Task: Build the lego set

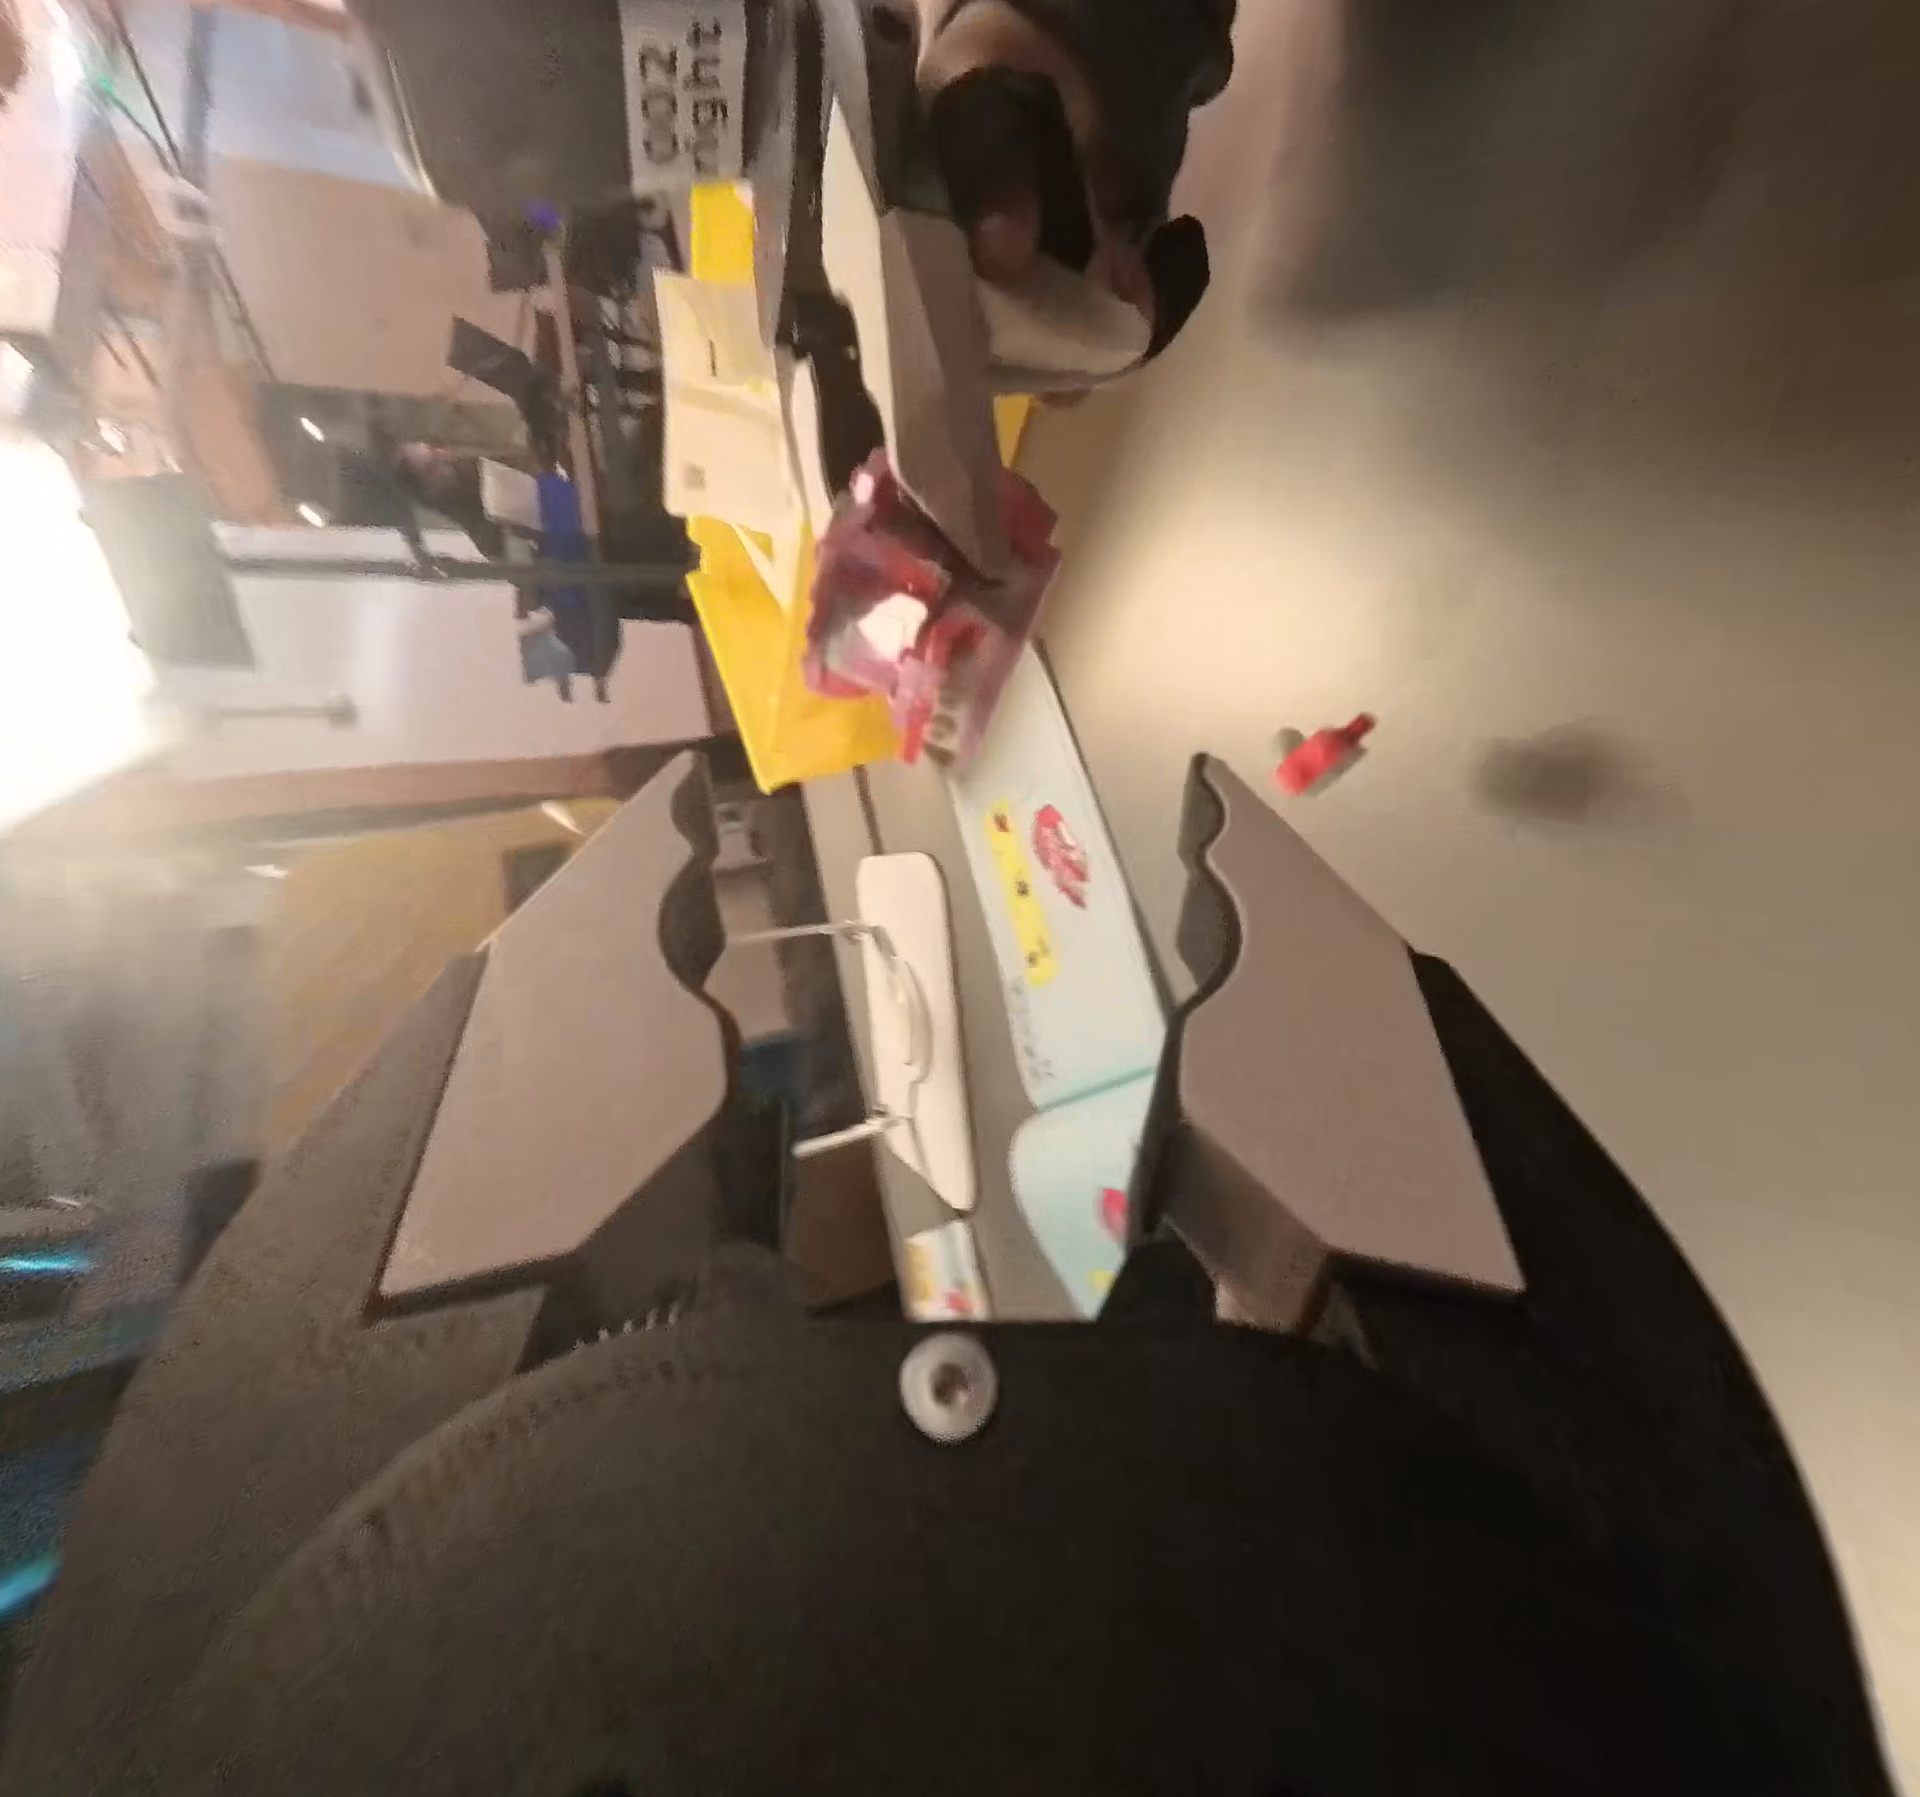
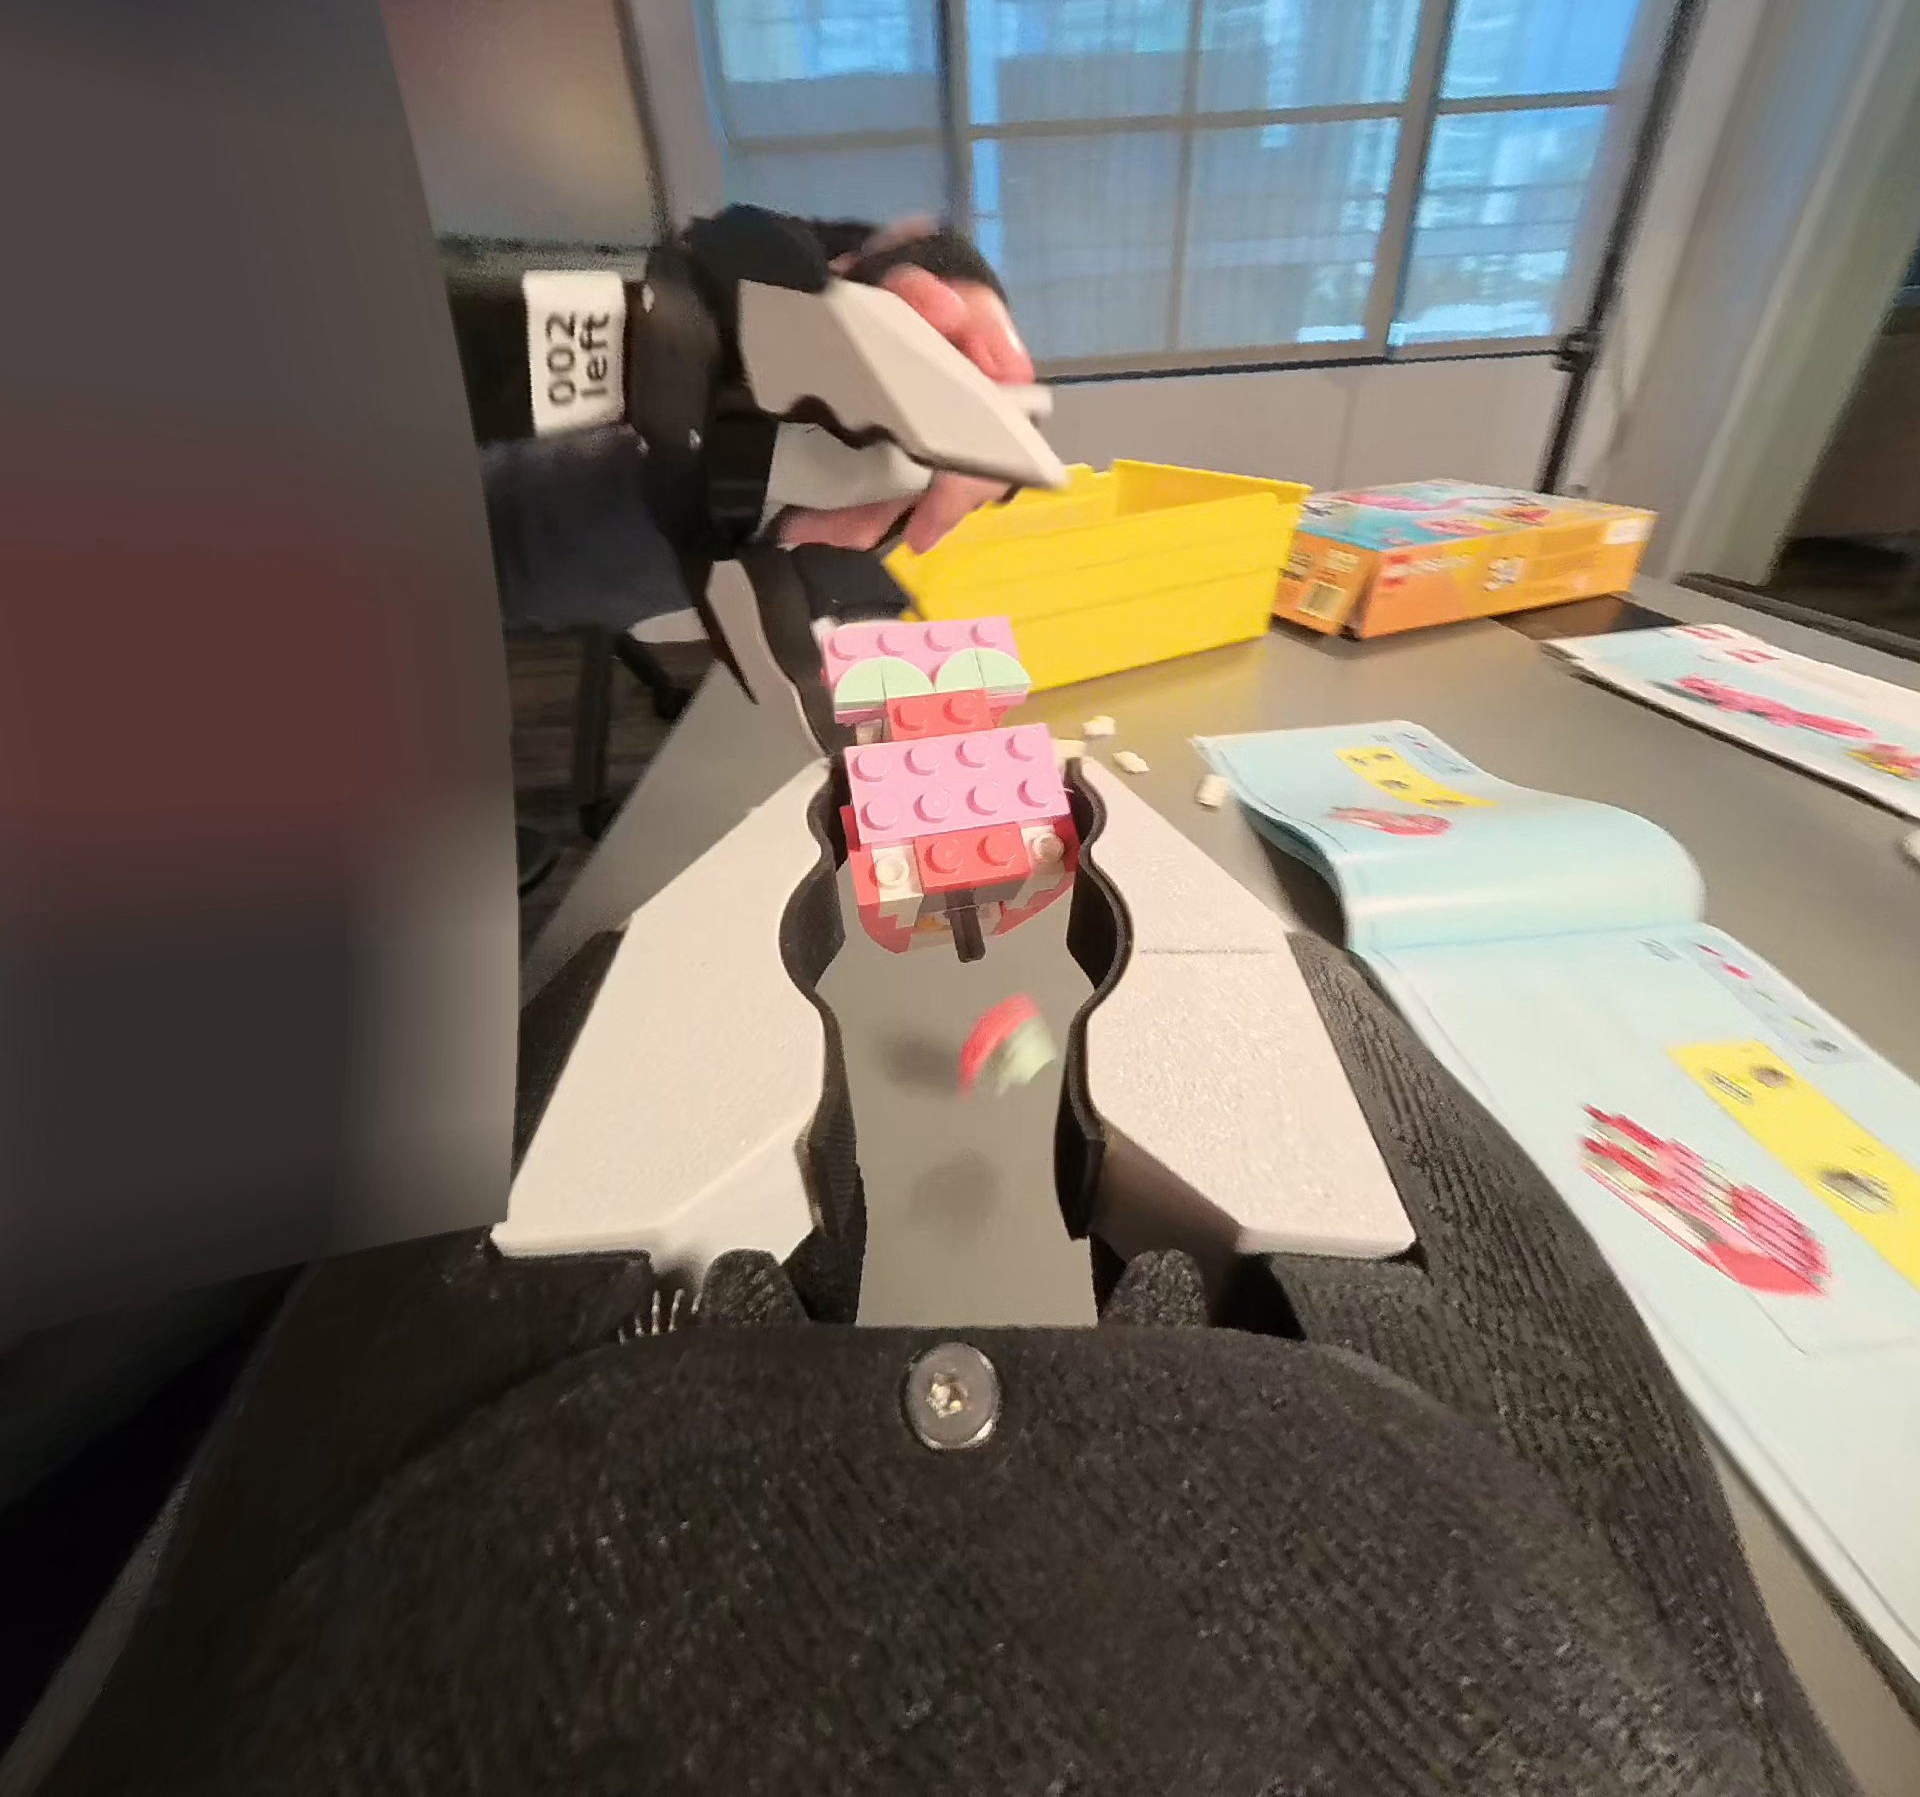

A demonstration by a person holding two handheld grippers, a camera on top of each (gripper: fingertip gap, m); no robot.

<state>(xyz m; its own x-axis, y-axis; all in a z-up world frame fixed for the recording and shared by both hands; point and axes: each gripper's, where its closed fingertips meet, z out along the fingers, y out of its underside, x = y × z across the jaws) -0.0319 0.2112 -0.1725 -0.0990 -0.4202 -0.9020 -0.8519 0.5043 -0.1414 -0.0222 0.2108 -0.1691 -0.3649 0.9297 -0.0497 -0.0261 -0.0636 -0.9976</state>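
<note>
My right gripper [image 2: 956, 812] is shut on a small brick model [image 2: 961, 812] with pink plates on top and red and white bricks below, and holds it above the grey table [image 2: 1340, 708]. The left wrist view shows the same model [image 1: 914, 625] pinched between the right gripper's fingers [image 1: 935, 417]. My left gripper [image 1: 945, 771] is wide open with nothing between its fingers. In the right wrist view its upper finger [image 2: 914, 386] hangs above and behind the model. A small red and pale green piece [image 2: 1003, 1041] shows blurred just above the table, and it also shows in the left wrist view [image 1: 1325, 755].
A yellow bin [image 2: 1101, 573] and an orange box [image 2: 1455, 552] stand at the back of the table. An open light blue instruction booklet [image 2: 1507, 895] lies on the right, with a second sheet [image 2: 1766, 708] farther right. Small white pieces [image 2: 1132, 760] lie by the booklet. My two grippers' fingertips are within a few centimetres of each other.
</note>
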